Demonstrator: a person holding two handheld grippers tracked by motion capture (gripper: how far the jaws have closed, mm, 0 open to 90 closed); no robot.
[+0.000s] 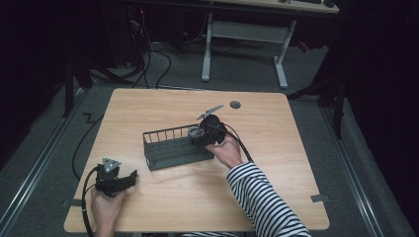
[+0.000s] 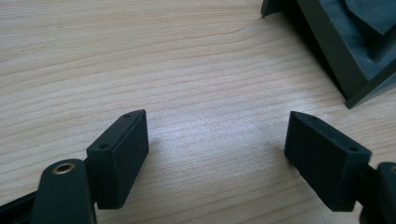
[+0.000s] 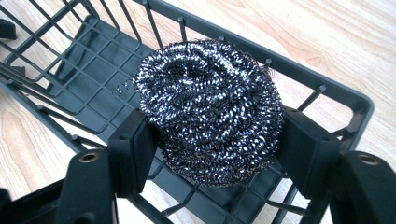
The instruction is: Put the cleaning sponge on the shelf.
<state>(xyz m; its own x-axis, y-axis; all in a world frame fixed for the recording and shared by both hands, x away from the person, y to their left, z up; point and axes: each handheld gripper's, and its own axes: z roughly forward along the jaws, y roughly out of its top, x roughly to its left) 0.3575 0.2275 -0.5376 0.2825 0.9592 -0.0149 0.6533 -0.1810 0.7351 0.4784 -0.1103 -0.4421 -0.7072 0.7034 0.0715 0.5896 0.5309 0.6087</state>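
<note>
A dark green wire basket [image 1: 165, 153] stands in the middle of the wooden table [image 1: 148, 108]. At its right end sits a round steel wool scourer [image 1: 194, 132]. In the right gripper view the scourer [image 3: 210, 98] lies inside the basket [image 3: 299, 74], and my right gripper [image 3: 217, 149] has a pad against each side of it. My left gripper [image 1: 132, 177] rests near the table's front left corner. In the left gripper view its jaws [image 2: 217, 140] stand wide open over bare wood, with a corner of the basket [image 2: 336, 51] at the upper right.
A round cable hole [image 1: 235, 104] sits near the table's far edge. Behind the table stands a white desk frame [image 1: 244, 34], with cables on the floor to the left. A cable trails from each gripper toward the front edge.
</note>
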